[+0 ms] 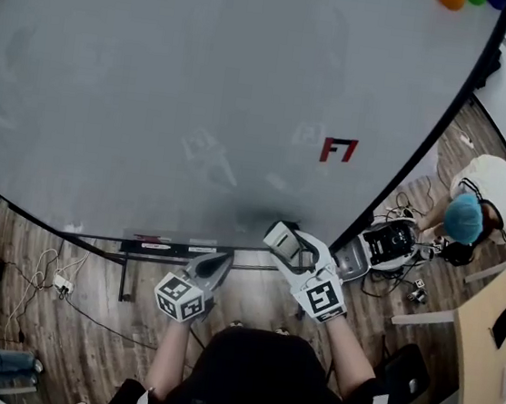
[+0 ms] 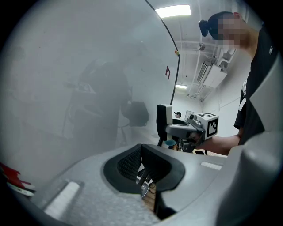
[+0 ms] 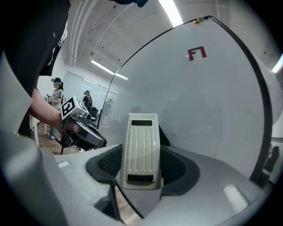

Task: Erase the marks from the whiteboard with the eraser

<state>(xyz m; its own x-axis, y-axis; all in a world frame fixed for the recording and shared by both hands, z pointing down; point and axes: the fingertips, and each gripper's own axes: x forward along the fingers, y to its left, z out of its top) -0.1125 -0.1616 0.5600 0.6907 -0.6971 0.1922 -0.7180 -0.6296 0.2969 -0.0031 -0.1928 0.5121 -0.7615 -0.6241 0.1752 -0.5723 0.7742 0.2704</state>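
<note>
A large whiteboard [image 1: 174, 95] fills the head view, with a small red mark [image 1: 339, 149] at its lower right. My right gripper [image 1: 290, 247] is shut on a cream ribbed eraser [image 1: 280, 238], held just off the board's bottom edge, below and left of the mark. The right gripper view shows the eraser [image 3: 141, 148] upright between the jaws, the red mark [image 3: 197, 53] high above it. My left gripper [image 1: 216, 265] is shut with nothing in it, beside the right one. From the left gripper view, the eraser [image 2: 164, 120] and the mark [image 2: 168, 72] sit ahead.
Coloured magnets [image 1: 461, 0] sit at the board's top right. The board's ledge [image 1: 161, 246] carries markers. A person in a blue cap [image 1: 463, 218] crouches at right by a machine [image 1: 385, 245]. Cables [image 1: 51, 281] lie on the wood floor; a wooden table [image 1: 493, 336] stands right.
</note>
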